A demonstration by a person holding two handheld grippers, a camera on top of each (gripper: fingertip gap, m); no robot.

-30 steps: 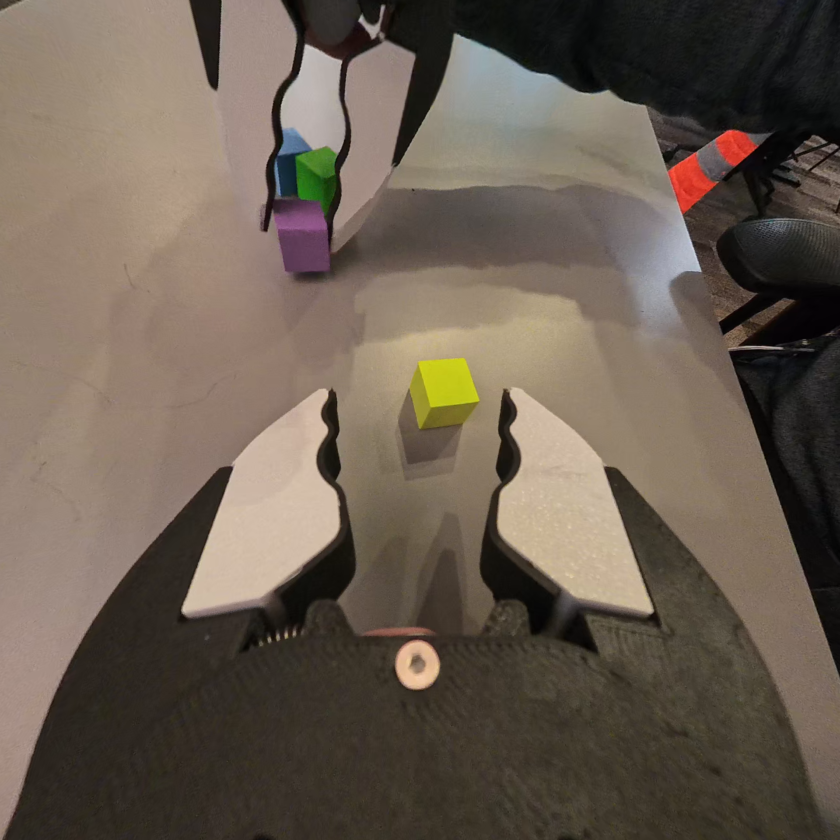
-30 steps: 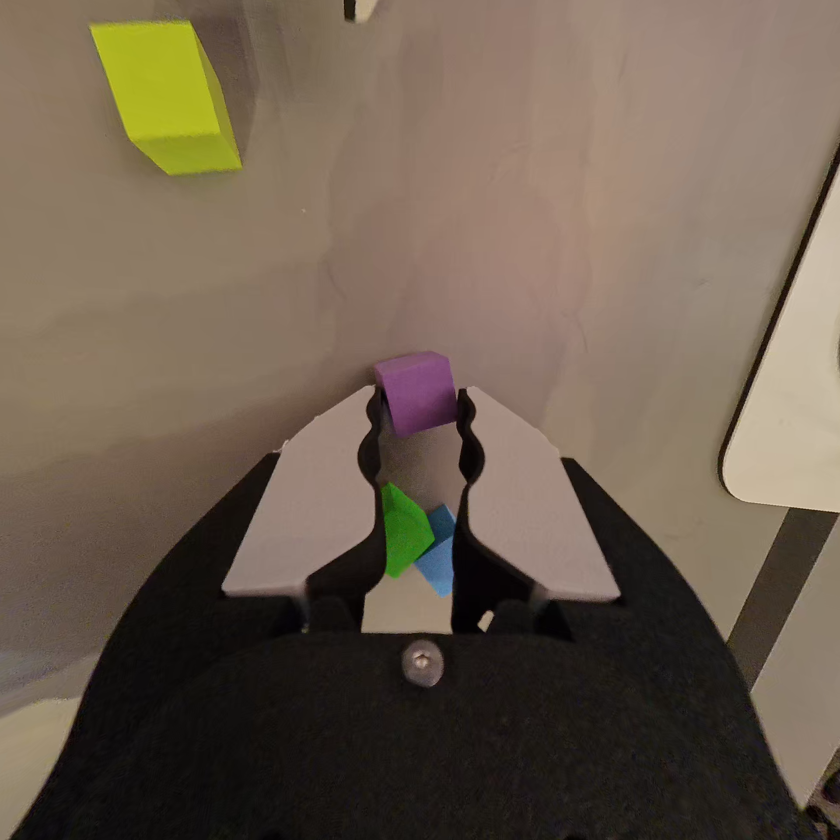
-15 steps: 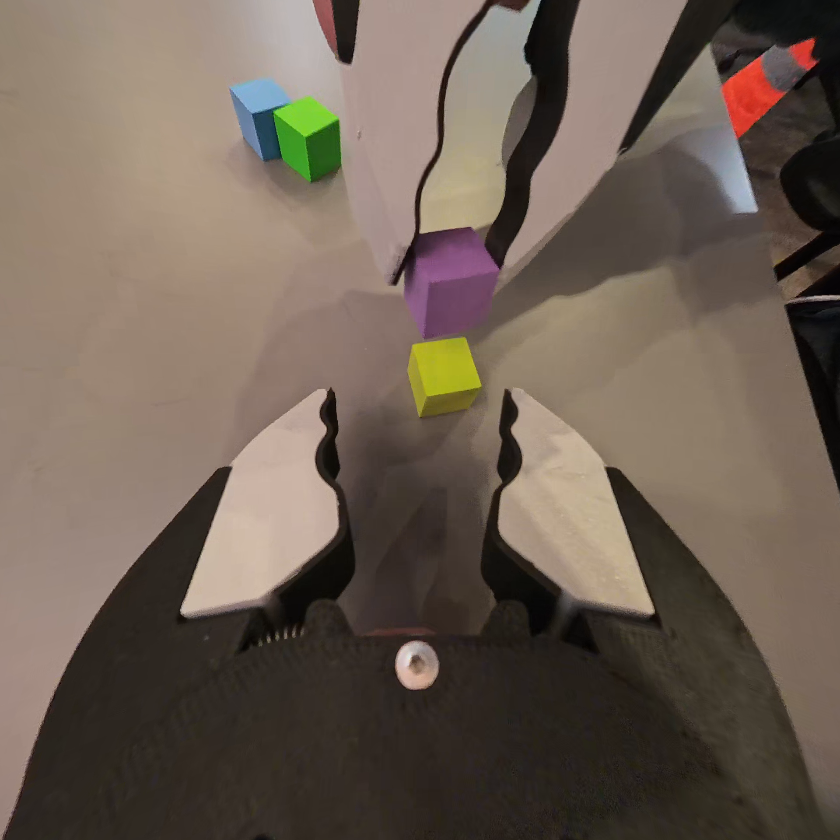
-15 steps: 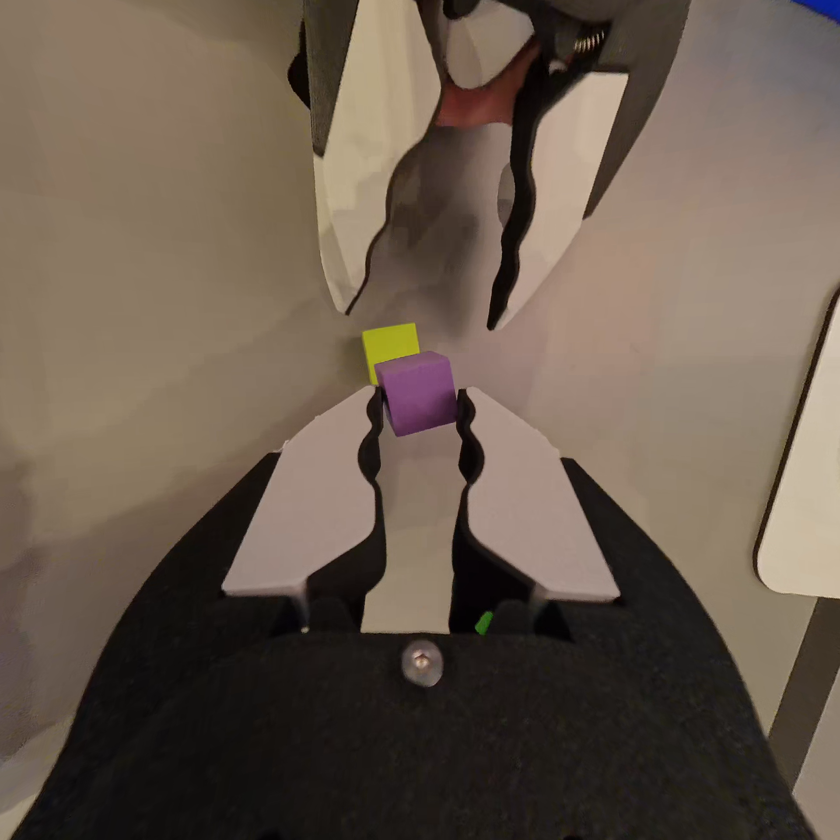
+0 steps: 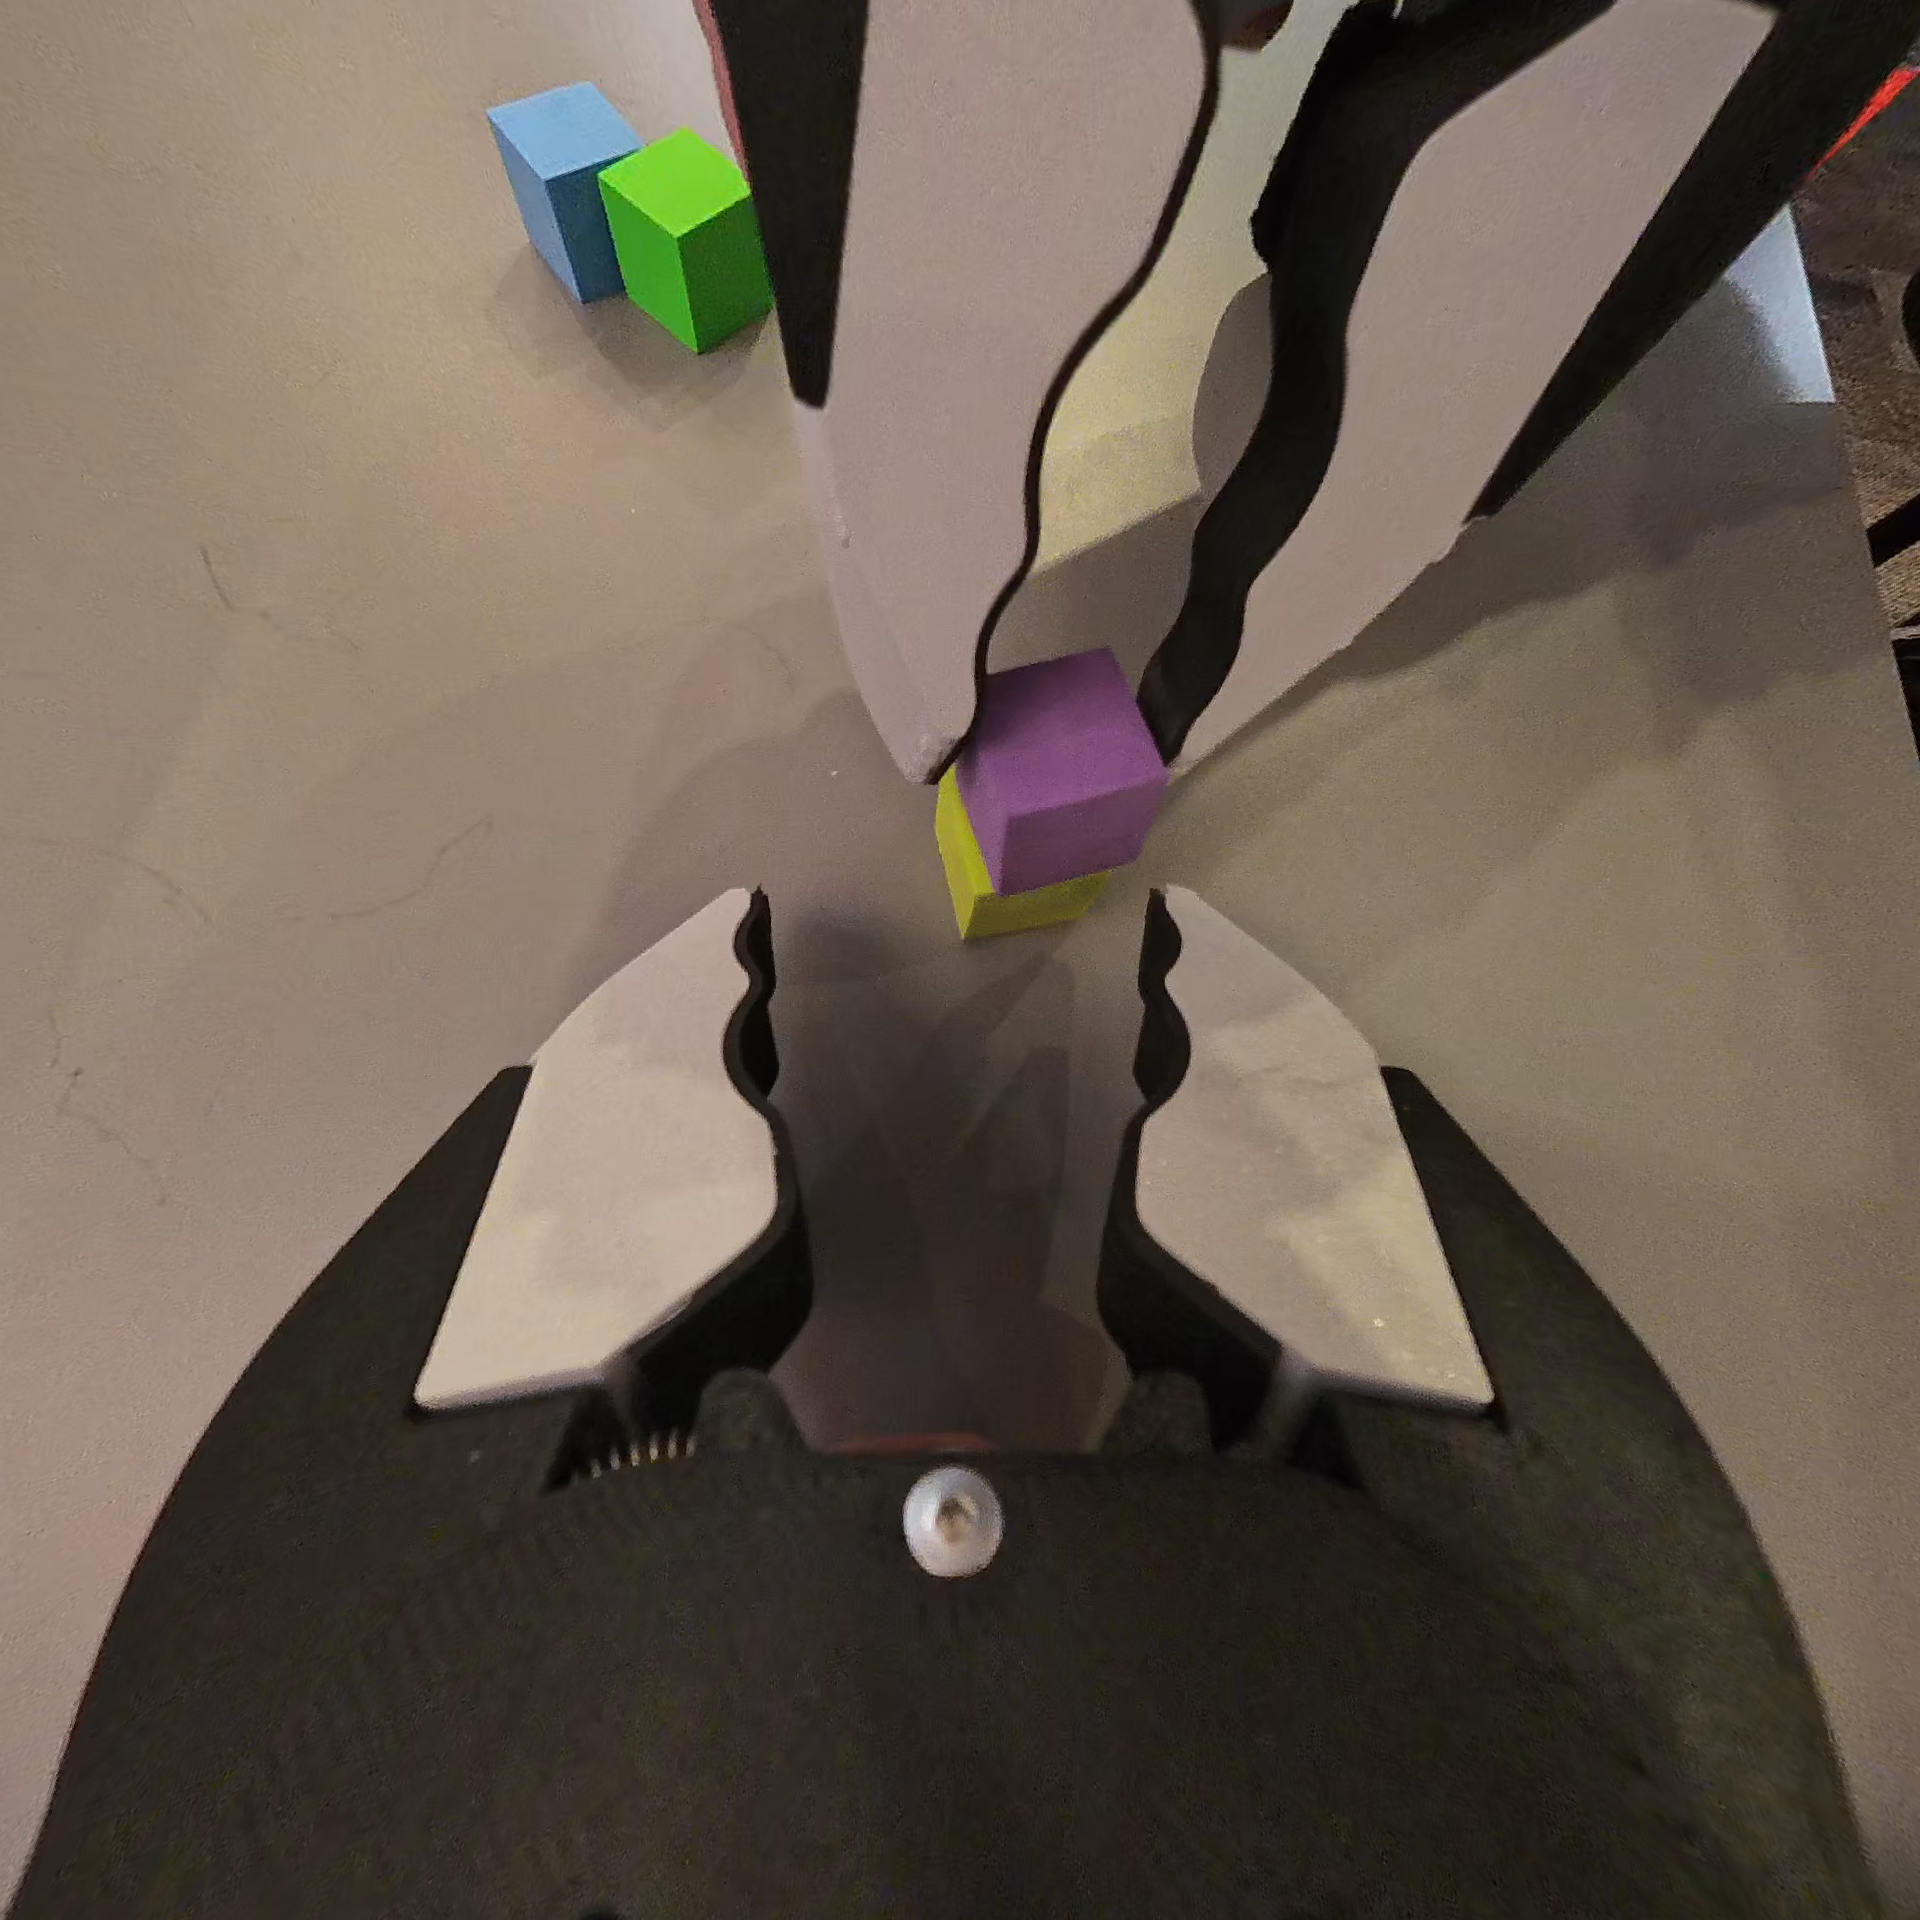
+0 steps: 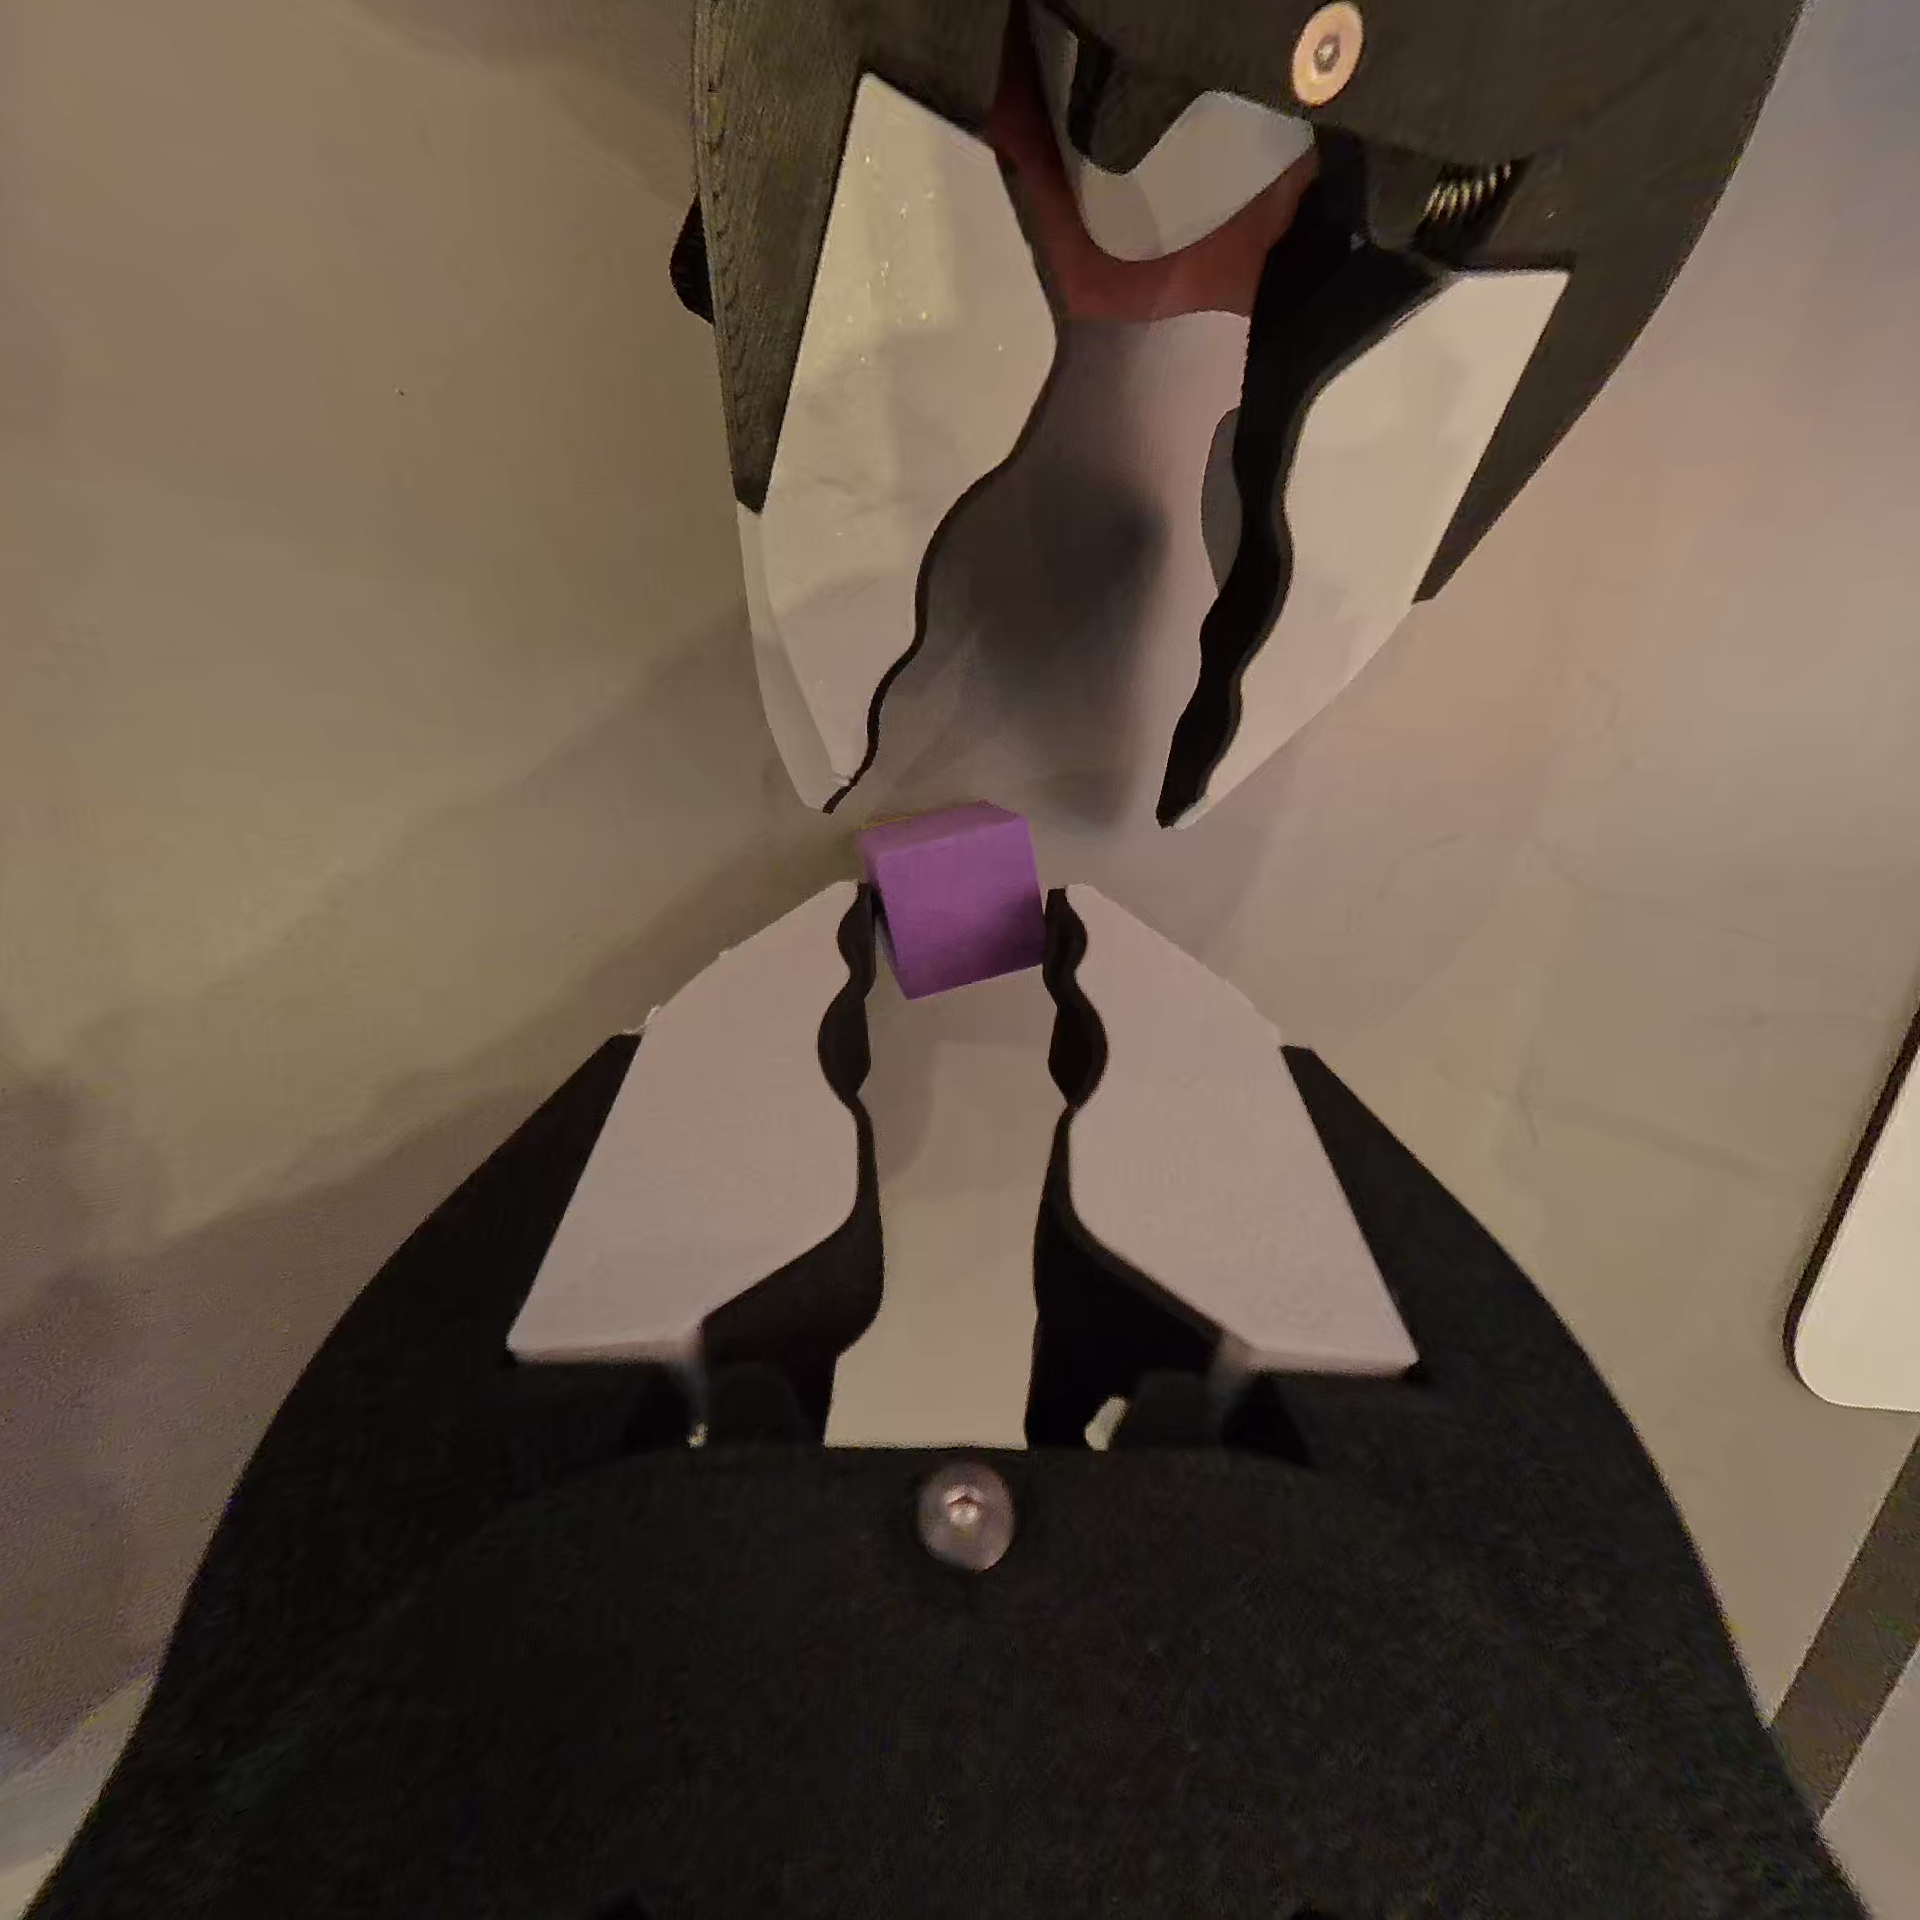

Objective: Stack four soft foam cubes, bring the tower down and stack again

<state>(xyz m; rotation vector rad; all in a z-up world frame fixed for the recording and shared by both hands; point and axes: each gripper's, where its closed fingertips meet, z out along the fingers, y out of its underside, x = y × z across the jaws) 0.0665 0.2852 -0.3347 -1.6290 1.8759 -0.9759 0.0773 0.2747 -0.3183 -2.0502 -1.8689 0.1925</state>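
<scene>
My right gripper (image 6: 954,902) is shut on a purple foam cube (image 6: 954,902); its pads press both sides. In the left wrist view the right gripper (image 5: 1055,743) comes down from the top and holds the purple cube (image 5: 1060,774) over the yellow-green cube (image 5: 1023,904), slightly offset to the right; I cannot tell whether they touch. My left gripper (image 5: 956,914) is open and empty, just in front of the yellow-green cube. It also shows in the right wrist view (image 6: 997,816), facing mine. A blue cube (image 5: 556,182) and a green cube (image 5: 686,239) sit side by side at the far left.
The grey table (image 5: 312,623) carries all the cubes. Its right edge (image 5: 1808,343) is close by, with dark floor beyond. A white board with a dark rim (image 6: 1870,1247) lies at the right in the right wrist view. Less than 4 cm separates the two grippers' tips.
My right gripper has carried the purple cube from beside the blue and green cubes to over the yellow-green cube and lowered it. The left gripper stayed open and nearly still.
</scene>
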